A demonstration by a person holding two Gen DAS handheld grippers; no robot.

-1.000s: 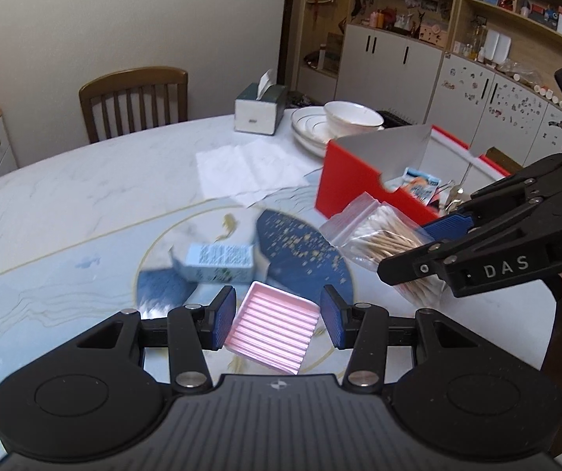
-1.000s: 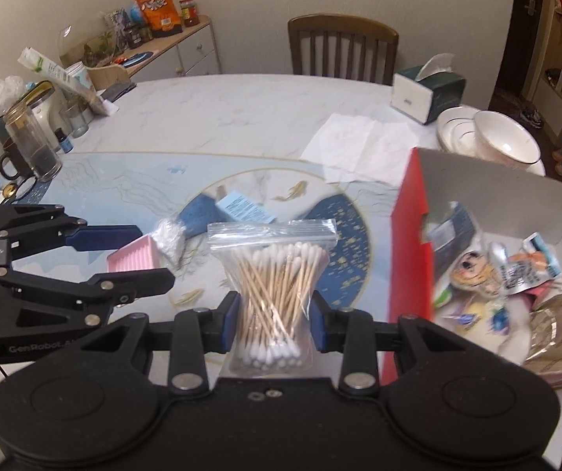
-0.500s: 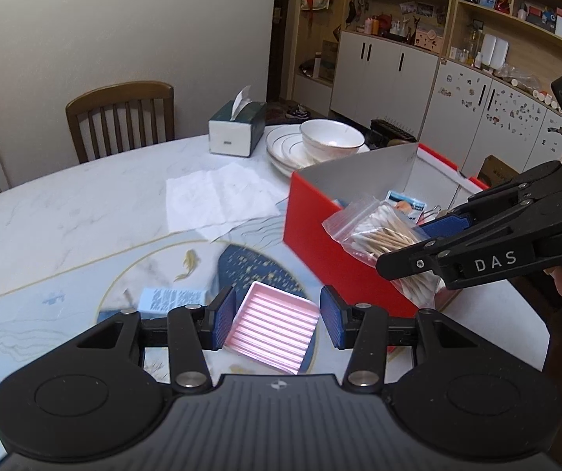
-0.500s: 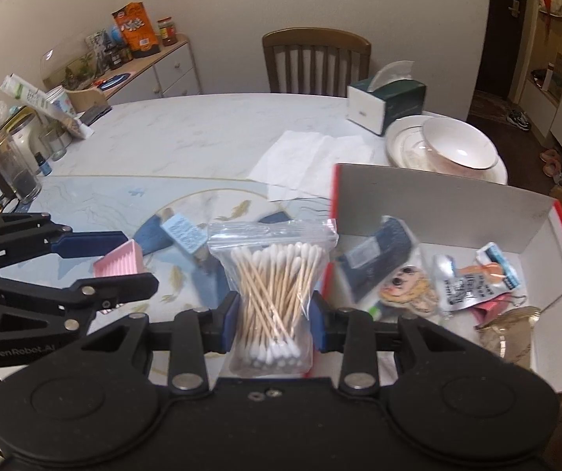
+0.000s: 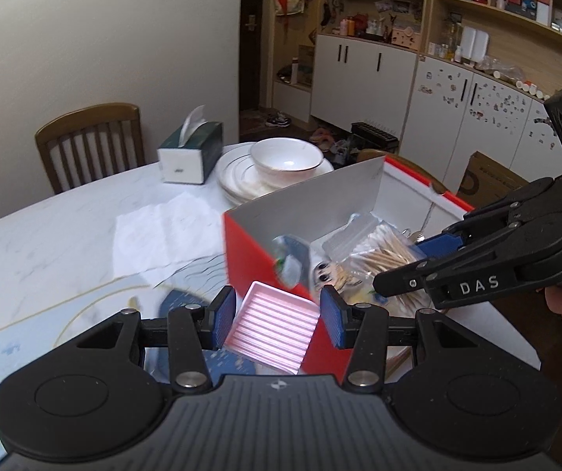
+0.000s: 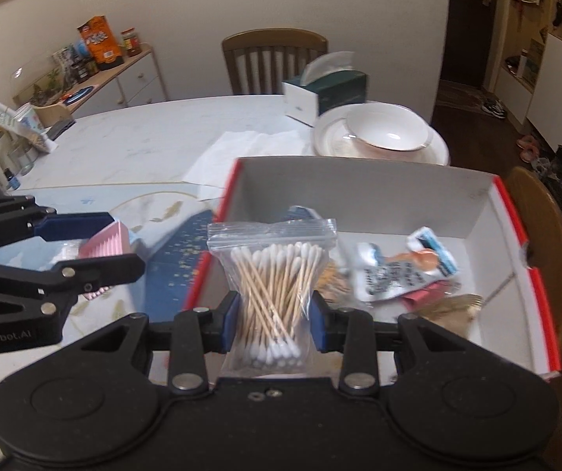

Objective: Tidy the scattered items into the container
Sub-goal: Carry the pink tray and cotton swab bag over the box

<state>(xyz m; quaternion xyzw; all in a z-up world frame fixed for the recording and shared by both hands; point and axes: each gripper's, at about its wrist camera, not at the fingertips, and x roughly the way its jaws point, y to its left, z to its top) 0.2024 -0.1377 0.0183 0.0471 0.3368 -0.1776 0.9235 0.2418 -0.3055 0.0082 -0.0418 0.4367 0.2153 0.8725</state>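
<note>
Only the right wrist view showed the side counter (image 6: 96, 74). The right gripper (image 6: 273, 316) clamped the swab bag (image 6: 273, 282) over the red box (image 6: 510, 231), swabs roughly upright. The left gripper (image 5: 277, 316) pinched the pink tray (image 5: 275, 327) beside the box, ridges crosswise.

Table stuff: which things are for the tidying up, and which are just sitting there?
For tidying: bag of cotton swabs in the right gripper; pink tray in the left gripper; red box.

Just sitting: tissue box, bowl on plates, paper napkins, chair.
</note>
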